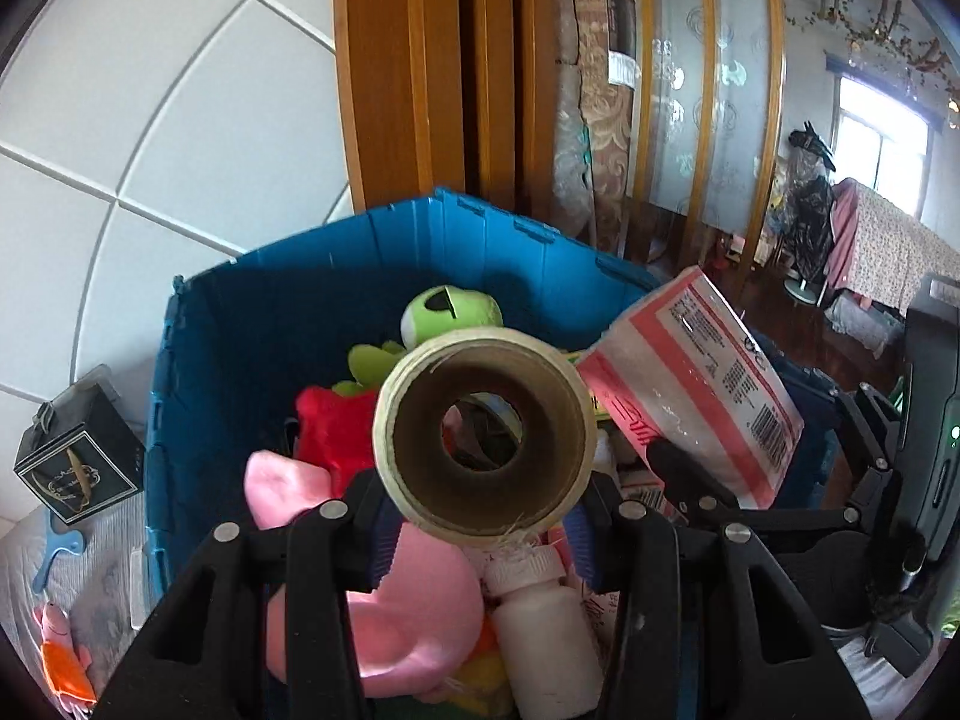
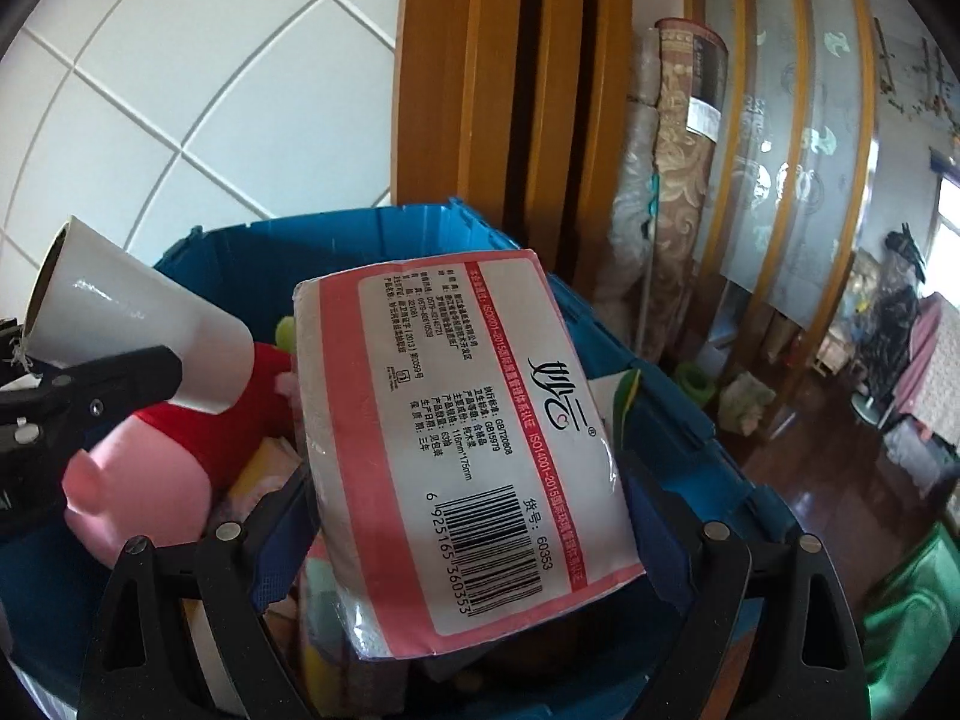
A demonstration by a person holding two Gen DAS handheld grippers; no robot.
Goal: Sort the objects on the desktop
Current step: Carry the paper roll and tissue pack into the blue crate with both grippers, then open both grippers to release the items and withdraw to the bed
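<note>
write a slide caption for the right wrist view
Right gripper holds a tissue pack over the blue bin; left gripper carries a roll.

Tape roll (image 1: 485, 435), cream w/ brown core, end-on over blue bin (image 1: 240, 324); pink-white tissue pack (image 2: 474, 450) tilted at its 3 o'clock.

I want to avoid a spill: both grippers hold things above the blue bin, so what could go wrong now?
1. The bin is already piled with toys; a dropped roll might bounce off them and out.
2. The left gripper grips the roll only at one end, so it may tilt or slip.
3. The tissue pack in the right gripper is soft and might slide out early.
</note>
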